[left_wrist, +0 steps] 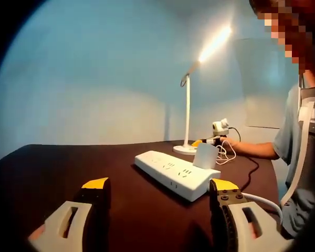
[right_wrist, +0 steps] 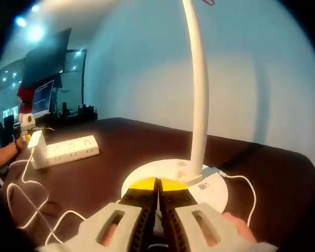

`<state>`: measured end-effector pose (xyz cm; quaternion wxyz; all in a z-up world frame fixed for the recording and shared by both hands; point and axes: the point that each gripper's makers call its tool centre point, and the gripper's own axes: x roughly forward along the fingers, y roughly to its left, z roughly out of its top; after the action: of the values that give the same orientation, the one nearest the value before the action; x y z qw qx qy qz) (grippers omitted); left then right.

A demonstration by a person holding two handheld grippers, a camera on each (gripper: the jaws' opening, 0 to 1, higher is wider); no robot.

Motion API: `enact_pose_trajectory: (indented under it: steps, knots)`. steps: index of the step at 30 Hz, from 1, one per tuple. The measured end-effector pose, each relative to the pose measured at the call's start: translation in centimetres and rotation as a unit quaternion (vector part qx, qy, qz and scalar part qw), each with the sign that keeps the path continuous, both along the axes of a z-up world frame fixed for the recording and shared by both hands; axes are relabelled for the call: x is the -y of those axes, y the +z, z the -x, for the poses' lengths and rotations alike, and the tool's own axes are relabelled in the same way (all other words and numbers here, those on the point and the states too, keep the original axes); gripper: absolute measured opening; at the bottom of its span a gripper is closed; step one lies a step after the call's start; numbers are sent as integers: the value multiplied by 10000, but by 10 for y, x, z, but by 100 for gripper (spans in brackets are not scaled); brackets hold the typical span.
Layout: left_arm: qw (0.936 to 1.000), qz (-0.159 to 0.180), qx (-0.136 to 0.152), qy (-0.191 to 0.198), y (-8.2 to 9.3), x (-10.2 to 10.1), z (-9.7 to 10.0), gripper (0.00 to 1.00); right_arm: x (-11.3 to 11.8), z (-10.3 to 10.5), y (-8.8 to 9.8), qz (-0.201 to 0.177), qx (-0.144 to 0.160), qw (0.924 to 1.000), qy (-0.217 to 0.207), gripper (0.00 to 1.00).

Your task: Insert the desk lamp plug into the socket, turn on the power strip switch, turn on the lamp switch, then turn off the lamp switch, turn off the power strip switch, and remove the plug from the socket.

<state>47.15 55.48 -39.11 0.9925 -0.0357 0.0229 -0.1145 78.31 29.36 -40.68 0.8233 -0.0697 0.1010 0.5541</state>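
We've got the right gripper [right_wrist: 158, 185] jaws together on the lit white desk lamp's round base [right_wrist: 212, 190], left gripper [left_wrist: 160, 185] apart near the white power strip [left_wrist: 176, 174]; off-centre press could miss the switch or shove the base.

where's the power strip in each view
left gripper view: the white power strip lies centre, slightly right, on the dark table, beyond that gripper's open jaws, a white plug block in its far end.
right gripper view: it lies at the left edge, beyond the white cable loops.
shared landmark: the lamp, whose round base is under the right gripper.
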Motion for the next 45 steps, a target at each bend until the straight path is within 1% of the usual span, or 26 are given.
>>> enact_pose_trajectory:
  steps: [3, 4, 10, 12, 14, 16, 17, 18, 20, 23, 25, 26, 27, 29, 30, 32, 34, 38, 40, 45]
  knots:
    - [10000, 5, 10, 3, 0, -1, 0, 73, -1, 2, -6, 205, 57, 9998, 0, 4]
    - [10000, 9, 22, 2, 1, 0, 0, 73, -2, 3, -4, 163, 105, 9998, -10, 4]
    - [10000, -12, 0, 0, 0, -2, 0, 73, 0, 1, -5, 241, 158, 9996, -40, 3]
    - [10000, -20, -8, 5, 0, -2, 0, 73, -1, 2, -5, 322, 294, 9990, -20, 3]
    - [10000, -28, -14, 8, 0, -1, 0, 73, 0, 0, -5, 363, 365, 9987, -20, 3]
    - [10000, -41, -25, 11, -1, 0, 0, 72, 0, 0, -5, 344, 338, 9988, -22, 3]
    - [10000, -47, -35, 11, -1, 0, 0, 72, 2, 1, -9, 377, 176, 9991, -60, 3]
    - [10000, -52, -41, 12, -1, 1, 0, 72, 0, -1, -8, 322, 243, 9992, -13, 3]
    - [10000, -56, -48, 19, -1, 1, 0, 72, 1, -5, -9, 330, 254, 9991, -4, 2]
    - [10000, -65, -65, 18, -1, 1, 0, 72, 0, -2, -8, 308, 285, 9991, 1, 3]
    - [10000, -52, -60, 18, -1, 1, 0, 72, -2, -3, -8, 237, 447, 9987, -6, 3]
    - [10000, -53, -59, 20, -1, 1, 0, 72, -3, -4, -6, 195, 604, 9980, -30, 3]
    - [10000, -58, -62, 26, -1, 1, 0, 72, -1, -3, -6, 267, 680, 9973, -78, 3]
    - [9999, -71, -68, 25, -1, 1, 0, 72, 1, -7, -3, 406, 1092, 9929, -225, 3]
    - [9999, -71, -67, 26, -1, 1, 0, 72, 0, -5, -1, 304, 1032, 9940, -185, 3]
    - [10000, -62, -66, 22, -1, 2, 0, 72, 1, -6, 4, 163, 1030, 9943, -228, 3]
    - [9999, -74, -88, 10, -2, 3, 0, 72, 3, -6, 3, 131, 917, 9953, -272, 3]
    - [9999, -65, -98, 6, -2, 2, 0, 72, 4, -5, 6, 0, 853, 9959, -295, 3]
    - [9999, -56, -94, 3, -2, 2, 0, 72, 3, -6, 5, -9, 810, 9963, -278, 3]
    - [9999, -39, -113, 8, -3, 2, 0, 72, 3, -3, 6, -1, 845, 9961, -252, 3]
